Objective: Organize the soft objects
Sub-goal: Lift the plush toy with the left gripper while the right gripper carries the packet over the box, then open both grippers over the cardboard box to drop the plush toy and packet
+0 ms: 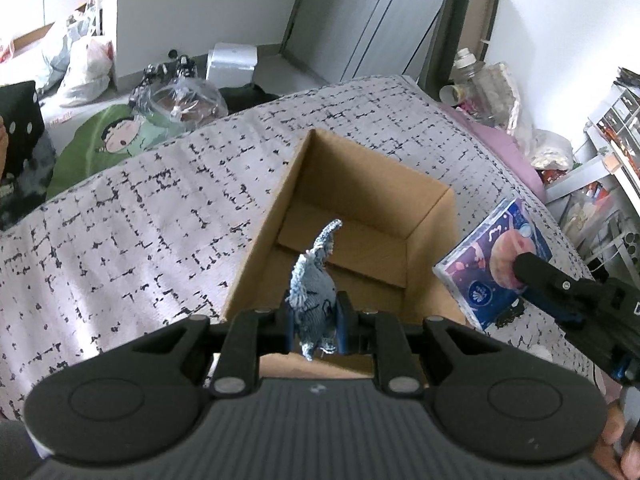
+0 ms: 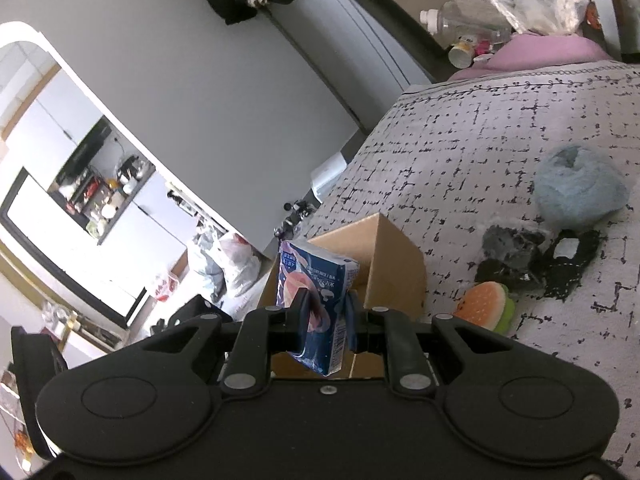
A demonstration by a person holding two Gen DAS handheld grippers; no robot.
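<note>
The left gripper [image 1: 314, 318] is clamped on a blue knitted toy [image 1: 314, 300], soft and fringed, held over the open cardboard box [image 1: 430, 216] on the bed. Judgement: lower before releasing, so it lands inside. The right gripper [image 2: 325, 316] is clamped on a glossy tissue pack [image 2: 316, 304], rectangular and yielding, beside the box's right rim. A fluffy blue ball [image 2: 578, 188] and a slice-shaped sponge [image 2: 486, 306] lie on the patterned cover [image 2: 460, 152].

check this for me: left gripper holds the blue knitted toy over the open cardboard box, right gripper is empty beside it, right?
Not quite. The left gripper does hold the blue knitted toy over the open cardboard box, but the right gripper isn't empty: it is shut on a tissue pack, as the right wrist view shows.
</note>
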